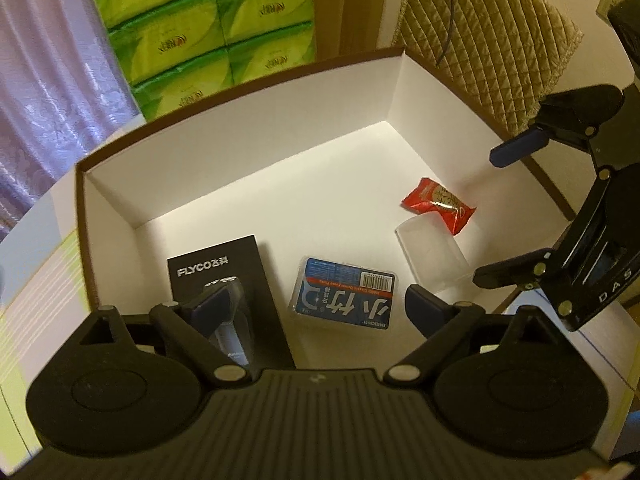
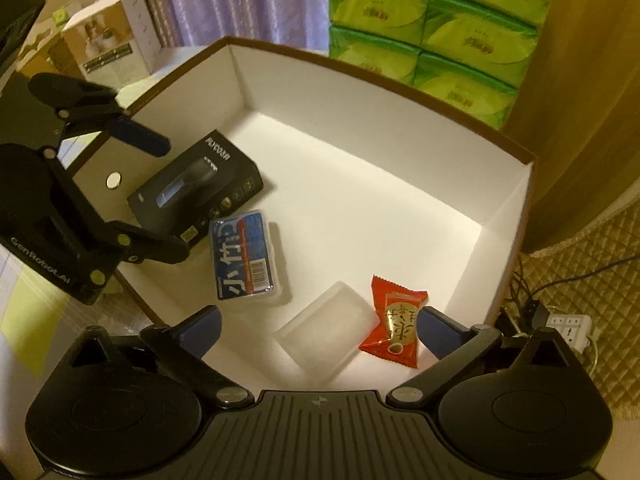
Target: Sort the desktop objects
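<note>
Left gripper [image 1: 316, 300] spread wide, empty, over near-left part of box [image 1: 240, 152]. Inside, L to R: black shaver box [image 1: 256, 272] flat by left wall; blue case [image 1: 344, 296] just beside it; clear lid [image 1: 434, 256] near; red candy [image 1: 440, 204] touching lid's far edge. Right gripper [image 2: 318, 330] also spread, empty, fingers either side of lid & candy, above them. Green tissue packs [image 1: 208, 28] stacked behind box.

"FLYCO" stands on the black box [image 1: 224, 280]; "小竹" on the blue case [image 1: 346, 298]; "GenRobot.AI" on the left gripper [image 2: 132, 196].
</note>
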`<state>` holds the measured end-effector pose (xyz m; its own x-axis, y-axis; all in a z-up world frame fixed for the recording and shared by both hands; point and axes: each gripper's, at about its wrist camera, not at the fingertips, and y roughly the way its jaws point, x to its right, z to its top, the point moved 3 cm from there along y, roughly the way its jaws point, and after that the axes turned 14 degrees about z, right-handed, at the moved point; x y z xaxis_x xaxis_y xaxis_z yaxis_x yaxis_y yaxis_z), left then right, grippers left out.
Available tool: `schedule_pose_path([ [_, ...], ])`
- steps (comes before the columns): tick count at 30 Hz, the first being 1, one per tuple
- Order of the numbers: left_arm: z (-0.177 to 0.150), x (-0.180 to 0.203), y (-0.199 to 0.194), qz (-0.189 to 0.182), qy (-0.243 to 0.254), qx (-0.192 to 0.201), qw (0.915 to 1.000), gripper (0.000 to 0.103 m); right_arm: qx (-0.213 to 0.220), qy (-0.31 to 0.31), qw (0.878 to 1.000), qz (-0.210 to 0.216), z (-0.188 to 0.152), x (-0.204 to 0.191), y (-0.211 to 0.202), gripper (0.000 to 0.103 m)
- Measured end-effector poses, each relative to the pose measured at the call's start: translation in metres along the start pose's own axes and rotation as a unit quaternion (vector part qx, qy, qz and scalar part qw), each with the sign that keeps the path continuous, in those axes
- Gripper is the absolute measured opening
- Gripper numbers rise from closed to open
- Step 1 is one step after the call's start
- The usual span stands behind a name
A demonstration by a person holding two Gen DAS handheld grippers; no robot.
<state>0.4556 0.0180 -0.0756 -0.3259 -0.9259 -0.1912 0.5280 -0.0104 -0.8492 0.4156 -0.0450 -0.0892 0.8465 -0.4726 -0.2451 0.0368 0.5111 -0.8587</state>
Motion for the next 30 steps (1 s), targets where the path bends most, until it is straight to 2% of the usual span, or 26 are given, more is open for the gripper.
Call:
schedule_pose_path([
  [5, -0.005, -0.004, -0.025, 0.018, -0.020, 0.014, 0.9995, 0.097, 0.038, 0.023, 0.999, -0.010, -0.004, -0.007, -0.019, 0.101],
  [14, -0.027, -0.016, -0.078, 0.058, -0.076, 0.047, 0.9943, 0.097, 0.102, 0.050, 0.993, -0.037, -0.026, -0.037, -0.052, 0.101],
  [20, -0.059, -0.021, -0.120, 0.095, -0.107, 0.074, 0.9869, 0.097, 0.140, 0.060, 0.987, -0.047, -0.052, -0.067, -0.074, 0.101],
  [30, -0.115, -0.003, -0.188, 0.128, -0.154, 0.110, 0.9735, 0.097, 0.189, 0.083, 0.978, -0.035, -0.102, -0.111, -0.107, 0.101],
])
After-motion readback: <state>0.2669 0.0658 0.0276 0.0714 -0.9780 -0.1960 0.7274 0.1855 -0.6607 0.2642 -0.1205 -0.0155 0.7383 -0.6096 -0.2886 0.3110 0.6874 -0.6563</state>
